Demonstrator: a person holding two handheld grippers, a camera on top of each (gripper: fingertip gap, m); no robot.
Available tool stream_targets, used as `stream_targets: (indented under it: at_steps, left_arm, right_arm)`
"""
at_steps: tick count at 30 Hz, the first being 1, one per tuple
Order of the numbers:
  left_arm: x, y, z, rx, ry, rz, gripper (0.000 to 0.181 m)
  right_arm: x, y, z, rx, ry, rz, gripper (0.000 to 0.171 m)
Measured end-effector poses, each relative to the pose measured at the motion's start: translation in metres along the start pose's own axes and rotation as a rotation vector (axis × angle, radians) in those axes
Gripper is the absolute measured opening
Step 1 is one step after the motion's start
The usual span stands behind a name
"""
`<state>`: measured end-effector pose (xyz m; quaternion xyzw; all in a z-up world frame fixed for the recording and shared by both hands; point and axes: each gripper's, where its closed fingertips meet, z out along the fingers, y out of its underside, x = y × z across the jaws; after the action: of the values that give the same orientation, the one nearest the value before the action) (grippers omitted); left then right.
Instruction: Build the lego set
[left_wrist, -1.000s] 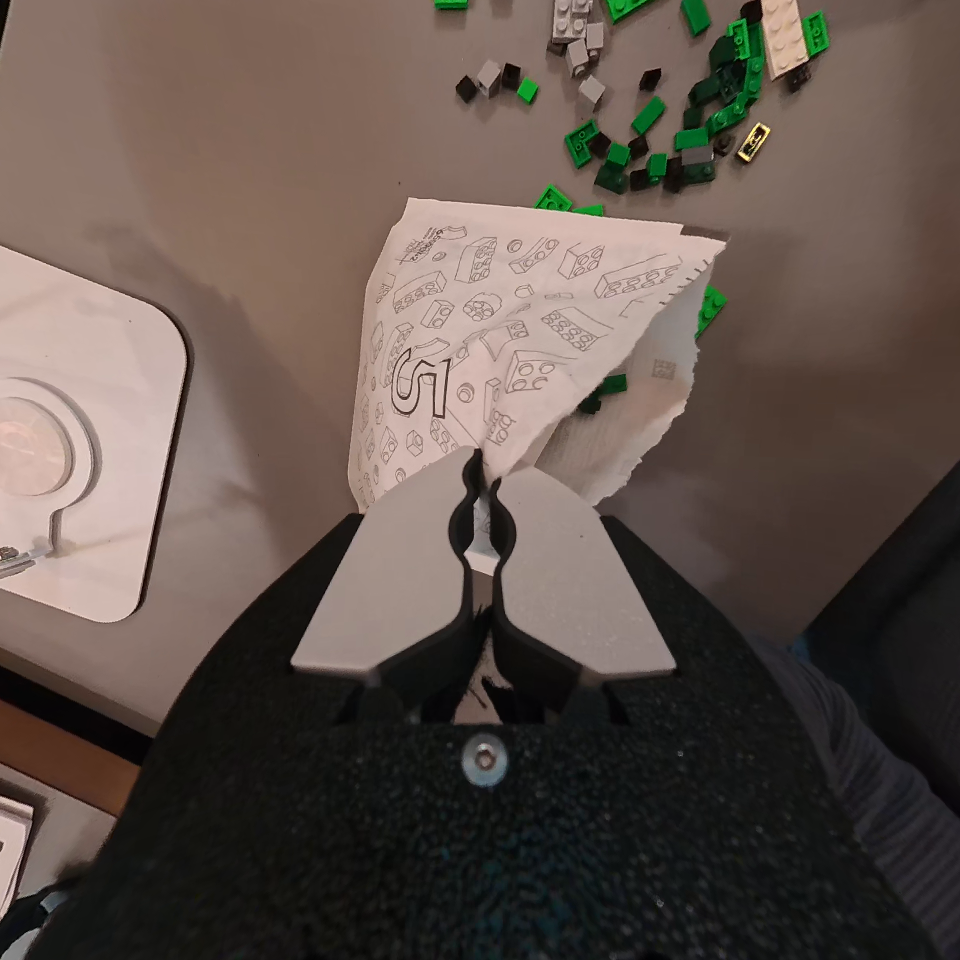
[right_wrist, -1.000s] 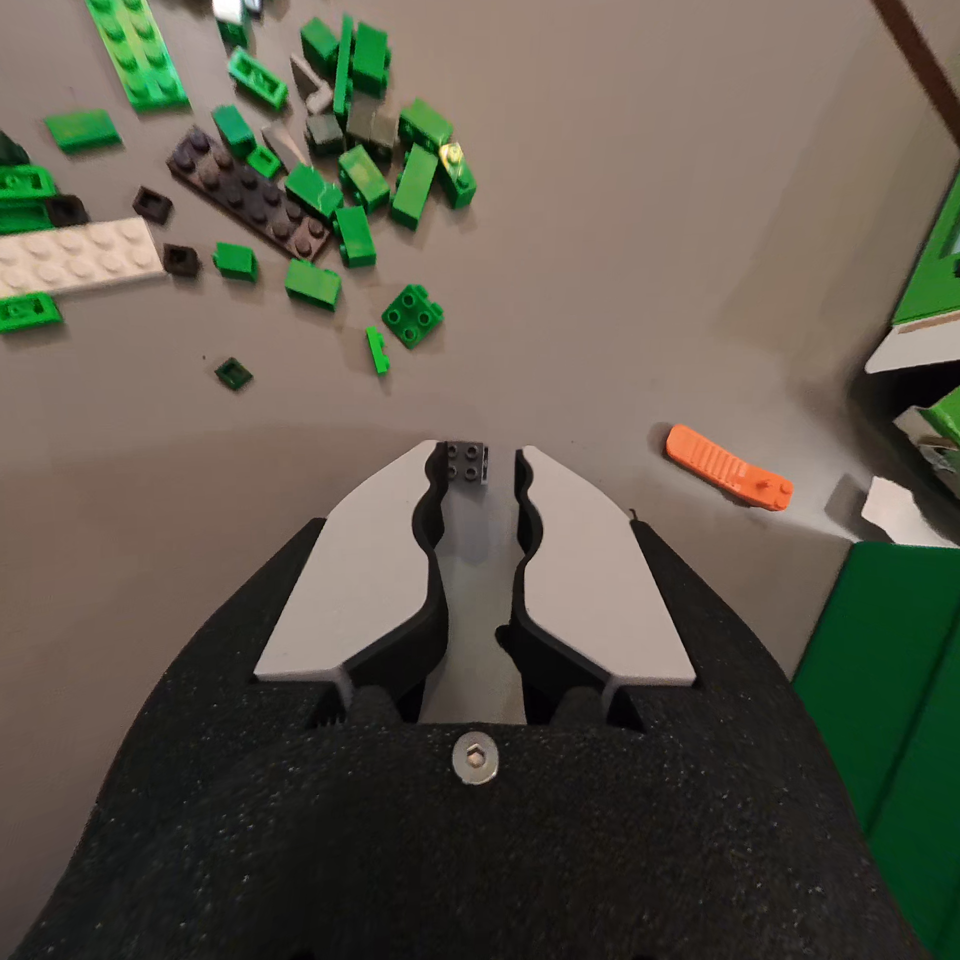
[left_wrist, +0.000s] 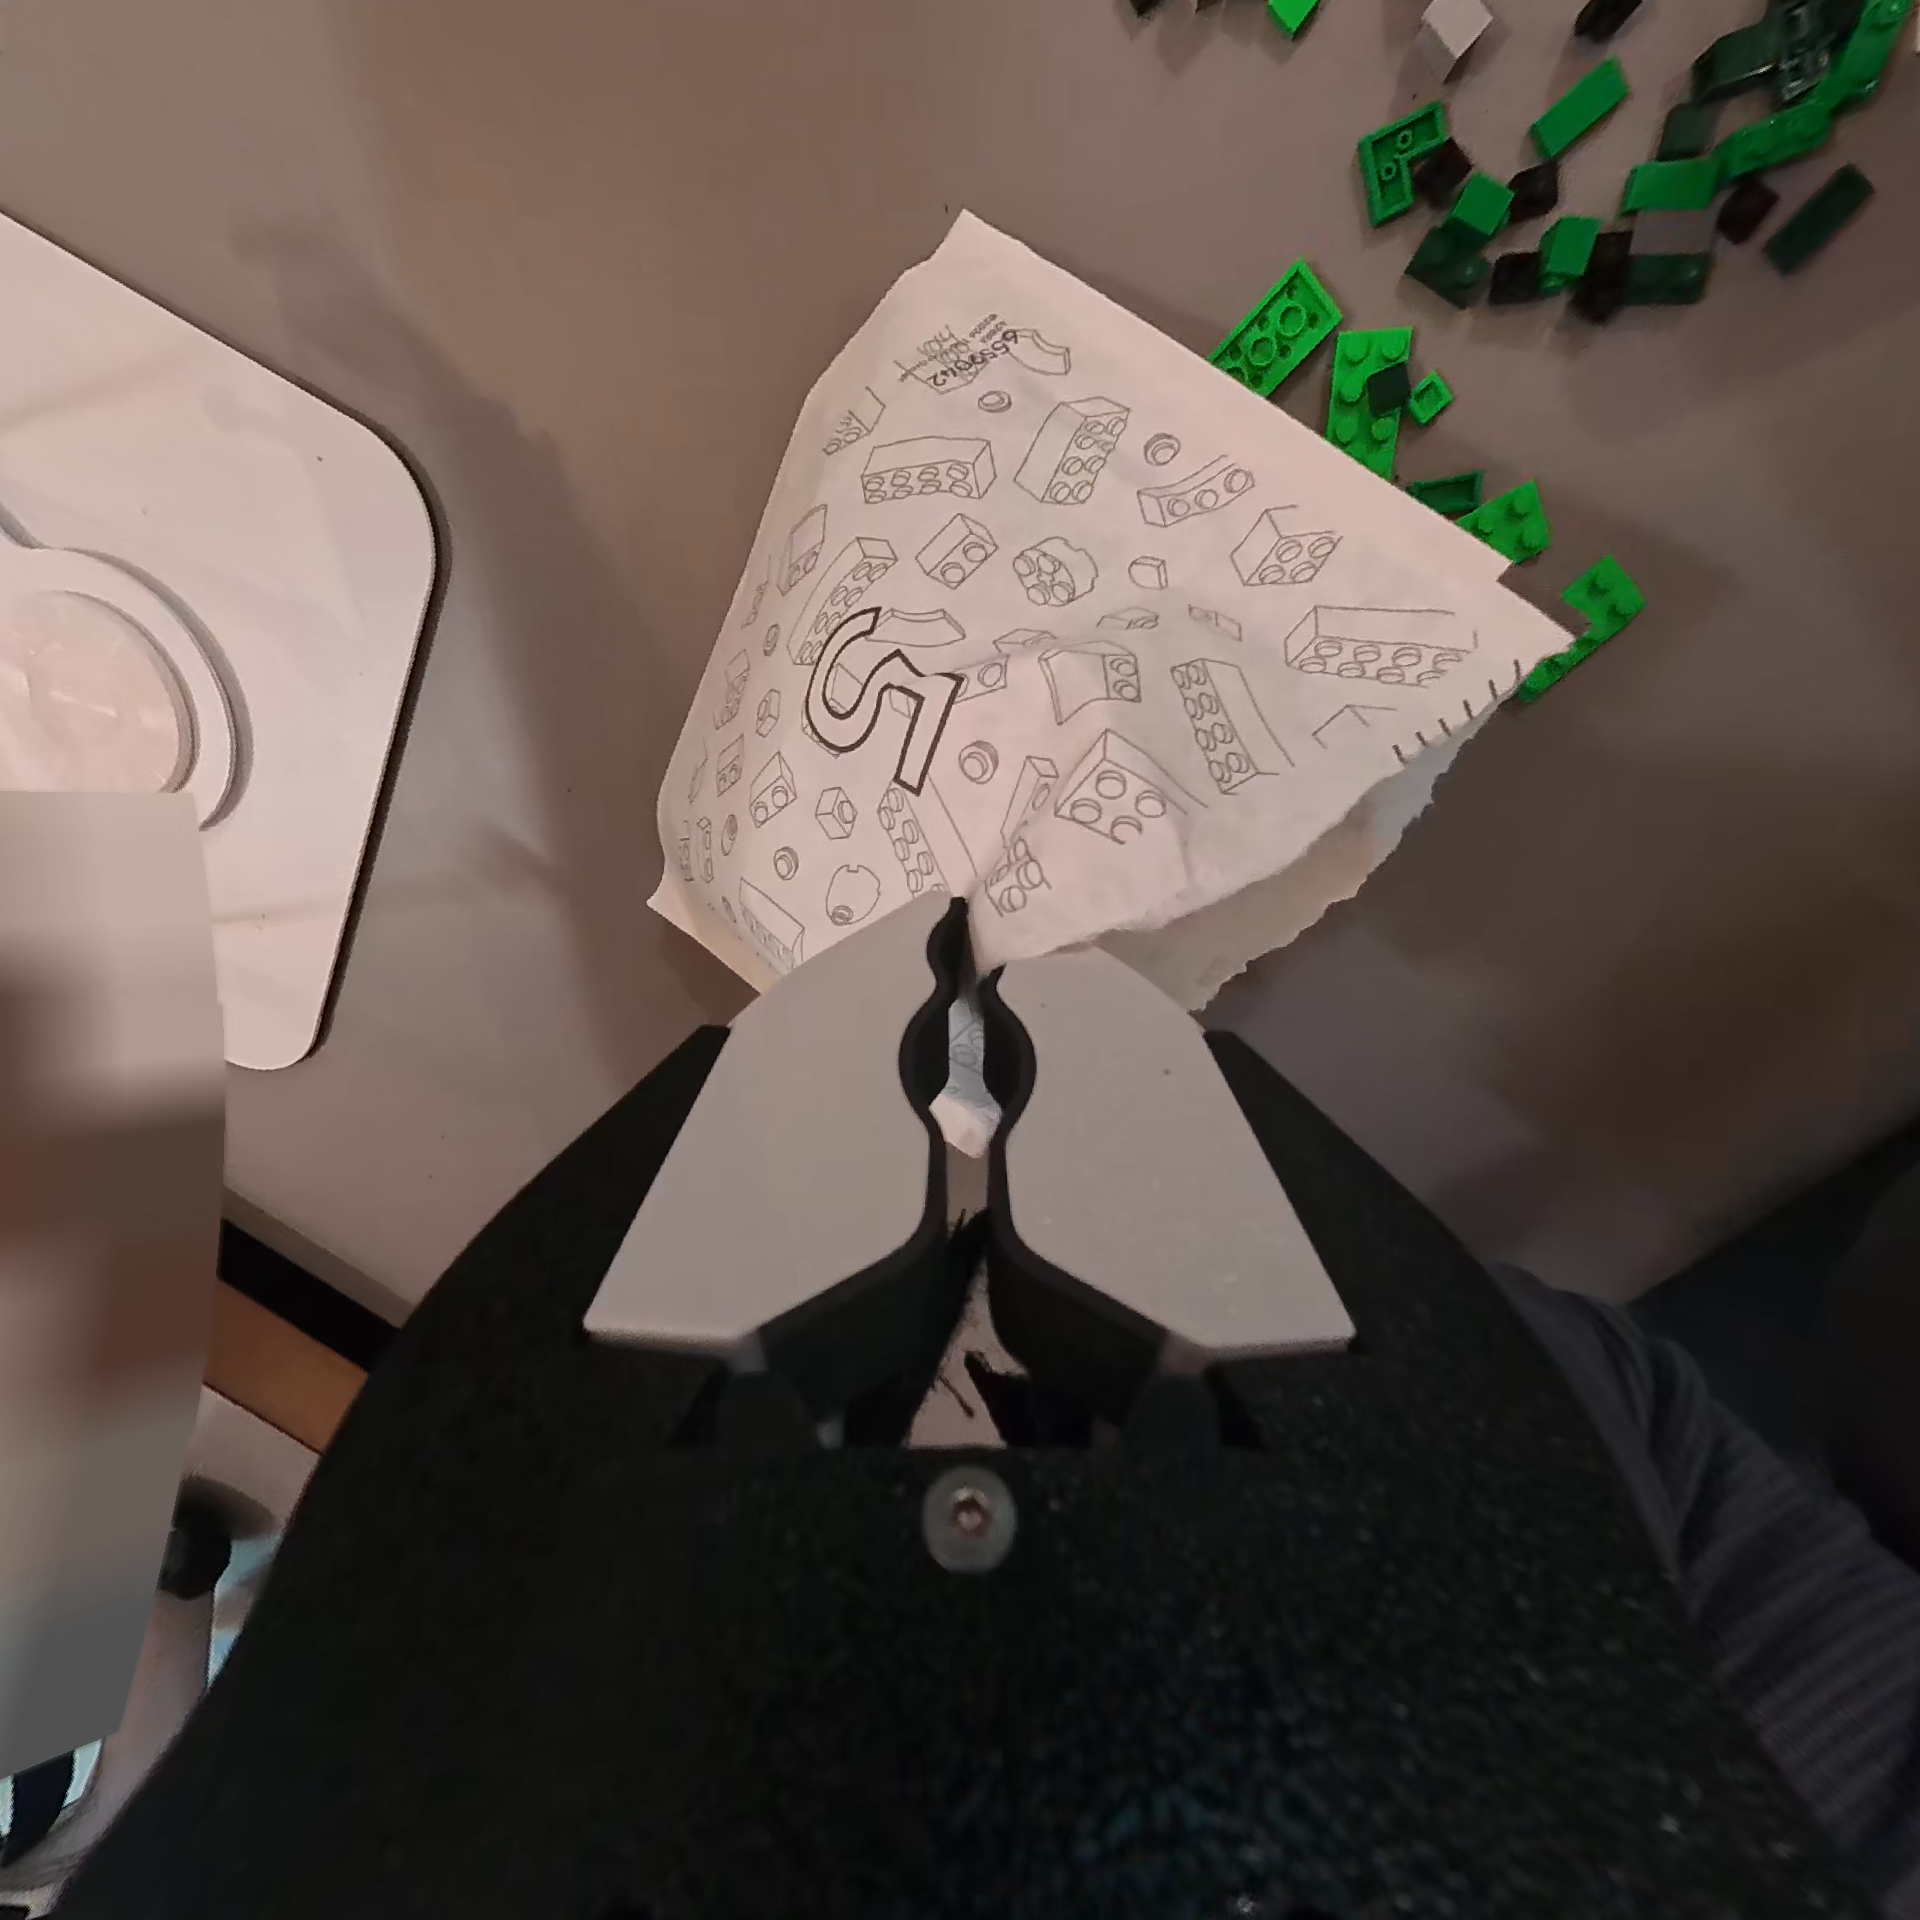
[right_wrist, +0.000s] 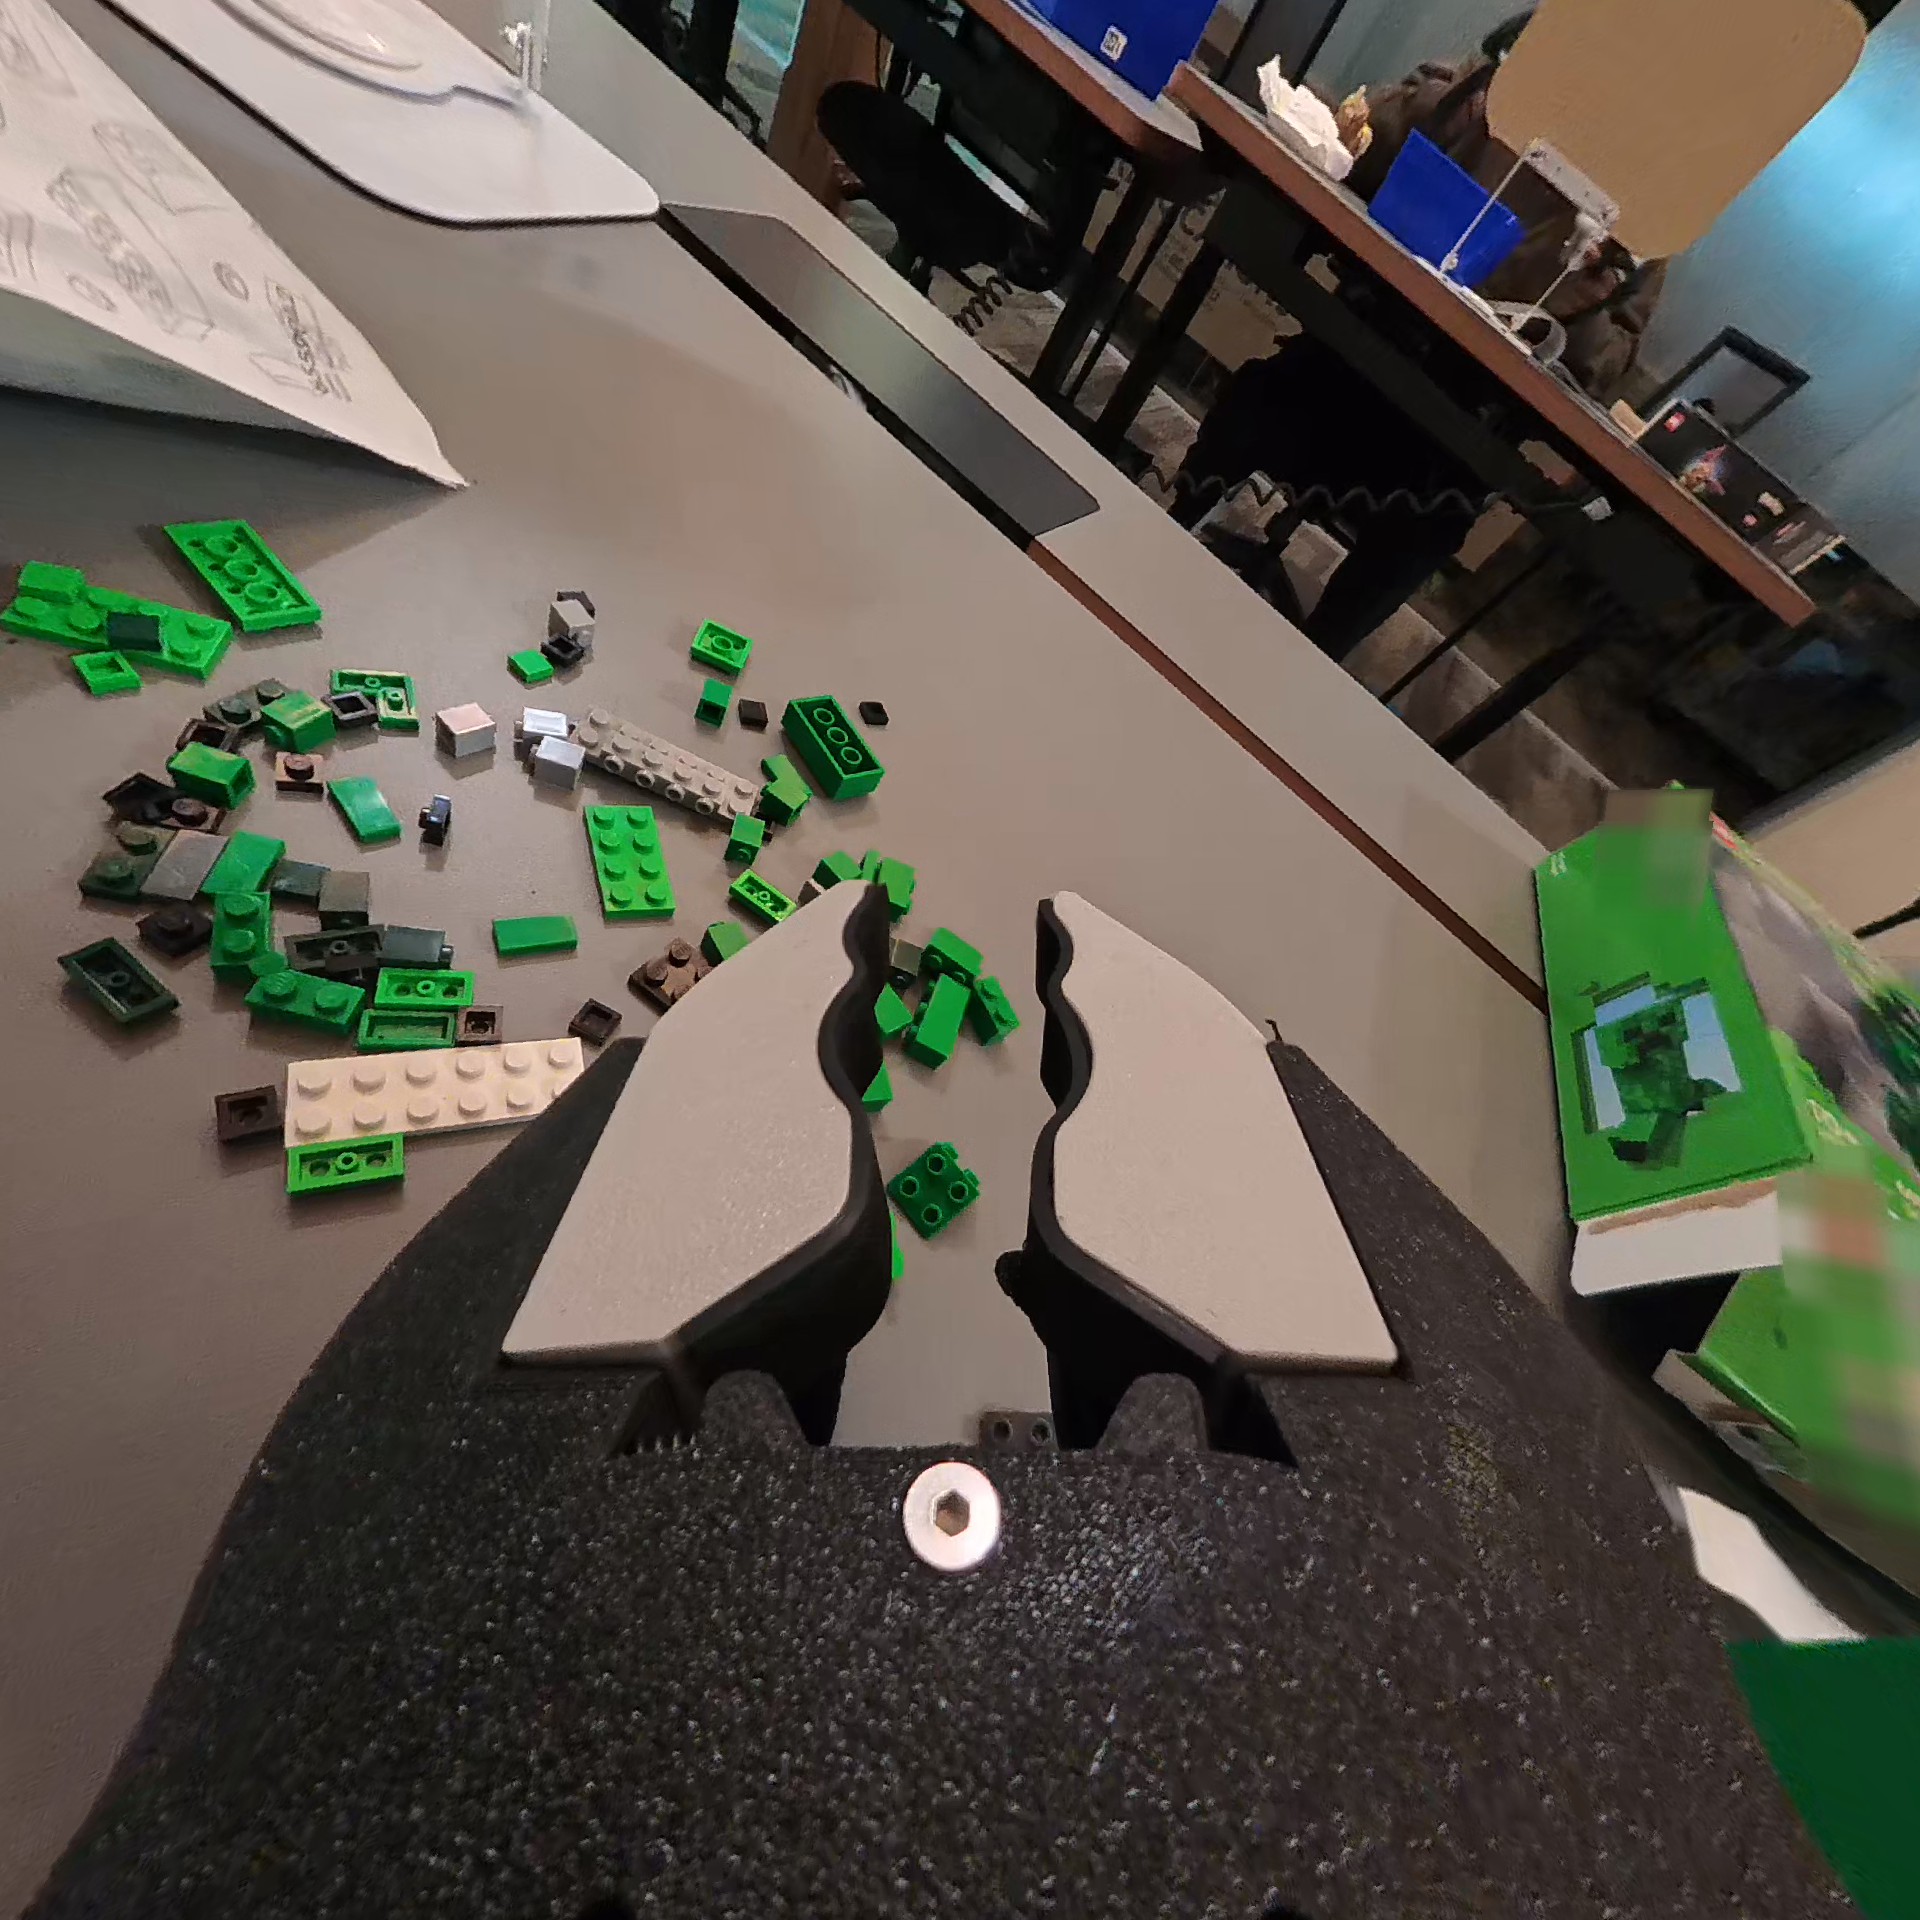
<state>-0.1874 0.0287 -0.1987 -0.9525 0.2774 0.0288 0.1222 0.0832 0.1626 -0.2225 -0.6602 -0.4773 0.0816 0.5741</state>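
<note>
I see printed marks on the white paper bag (left_wrist: 1091, 623): one large outlined character and small print near a corner. Print on the green box (right_wrist: 1662, 1039) is blurred.

Paper bag (left_wrist: 1049, 665) left of bricks (left_wrist: 1621, 208)

Left gripper (left_wrist: 961, 920): grey wavy-edged fingers, black textured body, silver hex screw.
Right gripper (right_wrist: 961, 914): same build.
Sleeve (left_wrist: 1766, 1538): dark ribbed knit.
</note>
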Motion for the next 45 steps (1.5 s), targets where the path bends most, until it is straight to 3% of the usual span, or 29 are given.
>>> stream_targets:
  at_steps: [11,23,31,40,45]
  left_arm:
    - [0.003,-0.002,0.0,0.02,0.023,0.035,0.0]
    - [0.006,-0.004,0.0,0.051,0.058,0.063,0.0]
    - [0.009,-0.007,-0.001,0.064,0.07,0.087,0.0]
    - [0.01,-0.007,-0.001,0.08,0.087,0.092,0.0]
    - [0.01,-0.008,-0.001,0.082,0.093,0.092,0.001]
  right_arm:
    - [0.031,0.014,-0.012,-0.026,0.035,0.158,0.025]
    - [-0.011,0.028,0.003,-0.129,-0.229,0.289,0.018]
    - [-0.042,0.033,0.012,-0.207,-0.321,0.231,0.016]
    - [-0.03,0.033,0.017,-0.305,-0.106,0.094,0.013]
    - [-0.027,0.034,0.016,-0.312,-0.078,0.098,0.013]
